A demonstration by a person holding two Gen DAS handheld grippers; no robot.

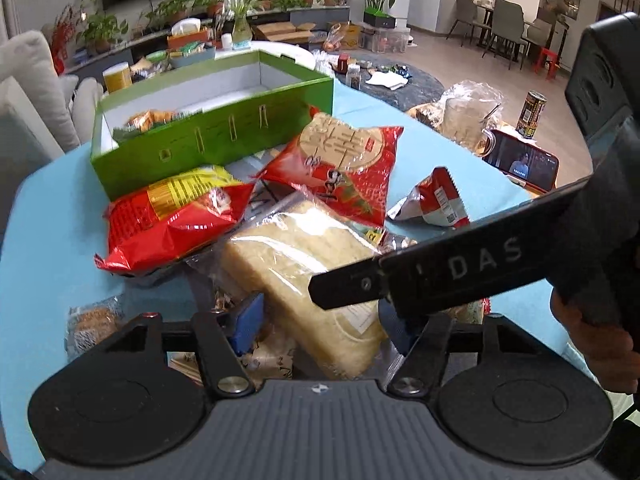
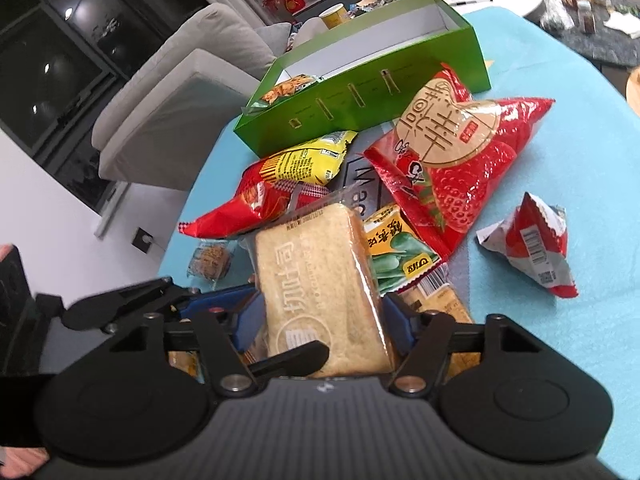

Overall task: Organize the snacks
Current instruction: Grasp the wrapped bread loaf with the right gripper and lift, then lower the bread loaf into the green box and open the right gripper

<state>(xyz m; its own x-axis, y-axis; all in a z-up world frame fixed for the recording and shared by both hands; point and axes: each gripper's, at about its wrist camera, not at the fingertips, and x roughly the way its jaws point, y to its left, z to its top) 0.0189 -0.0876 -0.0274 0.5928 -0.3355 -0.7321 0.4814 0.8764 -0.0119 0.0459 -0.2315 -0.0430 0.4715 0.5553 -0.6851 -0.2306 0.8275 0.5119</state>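
Observation:
A clear-wrapped bread pack (image 1: 296,264) (image 2: 316,264) lies on the snack pile, its near end between both grippers. My left gripper (image 1: 322,320) is shut on that end, blue pads against the wrap. My right gripper (image 2: 324,320) is shut on the loaf's two sides. A finger of my right gripper (image 1: 440,268) crosses over the bread, and a finger of my left gripper (image 2: 296,356) lies across its near edge. Behind stands an open green box (image 1: 208,140) (image 2: 360,92) with a snack packet inside at its left end.
On the blue tabletop (image 1: 48,220) lie a red chips bag (image 1: 172,220), a red strawberry-print bag (image 1: 344,168), a small red-silver packet (image 1: 436,204), a green pea packet (image 2: 396,256) and a small biscuit (image 1: 92,320). A phone (image 1: 524,164), can (image 1: 532,114) and bagged jug (image 1: 468,120) stand right.

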